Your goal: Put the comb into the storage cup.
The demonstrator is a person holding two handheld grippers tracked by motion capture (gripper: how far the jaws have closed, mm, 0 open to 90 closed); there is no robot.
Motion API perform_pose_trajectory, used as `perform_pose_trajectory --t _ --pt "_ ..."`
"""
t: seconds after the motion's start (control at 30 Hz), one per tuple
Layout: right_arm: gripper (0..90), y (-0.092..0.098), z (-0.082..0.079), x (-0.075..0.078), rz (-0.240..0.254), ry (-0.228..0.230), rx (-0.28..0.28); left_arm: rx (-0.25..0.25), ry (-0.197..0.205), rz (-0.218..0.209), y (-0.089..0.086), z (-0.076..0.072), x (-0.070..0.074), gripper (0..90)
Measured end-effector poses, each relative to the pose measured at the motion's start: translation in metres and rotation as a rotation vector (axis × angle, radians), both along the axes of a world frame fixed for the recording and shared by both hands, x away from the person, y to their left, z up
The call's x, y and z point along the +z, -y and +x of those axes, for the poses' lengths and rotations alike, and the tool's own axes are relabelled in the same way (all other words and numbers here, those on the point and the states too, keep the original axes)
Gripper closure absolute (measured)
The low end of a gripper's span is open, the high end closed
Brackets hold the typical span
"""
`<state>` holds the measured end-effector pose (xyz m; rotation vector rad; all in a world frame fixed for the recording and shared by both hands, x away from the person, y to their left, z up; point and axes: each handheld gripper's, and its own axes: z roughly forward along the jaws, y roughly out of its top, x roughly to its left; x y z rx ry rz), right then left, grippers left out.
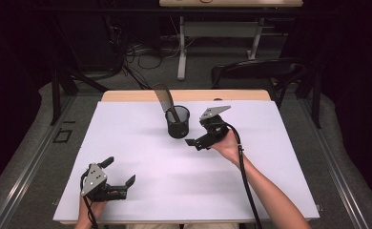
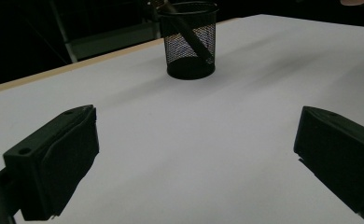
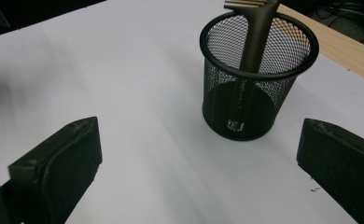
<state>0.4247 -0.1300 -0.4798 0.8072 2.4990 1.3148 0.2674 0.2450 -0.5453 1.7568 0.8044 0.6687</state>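
**Comb standing in mesh cup; both grippers empty**

A black mesh cup (image 1: 178, 122) stands upright on the white table (image 1: 141, 157), toward the far middle. A dark comb (image 1: 165, 99) stands in it, handle down, leaning against the rim with its toothed end above and tilted to the far left. In the right gripper view the handle crosses the cup's mouth and the teeth (image 3: 245, 3) run off the top edge.

The right gripper (image 1: 201, 131) is just beside the cup on its right, jaws spread wide and holding nothing. The left gripper (image 1: 119, 177) rests near the front left corner, well apart from the cup, jaws likewise wide and empty.

Judgement: the step in hand appears to be either taking the comb from the cup or leaving it after placement; which cannot be told. If lifting it out, the right gripper should close on the comb above the rim and draw it along its lean, so the light cup does not tip. The left gripper could steady the cup.
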Motion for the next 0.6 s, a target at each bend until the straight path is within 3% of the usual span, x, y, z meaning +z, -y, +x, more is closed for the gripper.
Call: perform_pose_trajectory --t 0.2,0.6 --pt "0.0 0.007 -0.009 -0.004 -0.029 -0.017 0.011 -0.004 -0.001 0.005 0.0 -0.002 0.0 0.1" --pt "0.0 0.021 -0.027 -0.006 -0.04 -0.045 0.021 -0.002 -0.004 0.003 -0.001 -0.002 0.0 0.1"
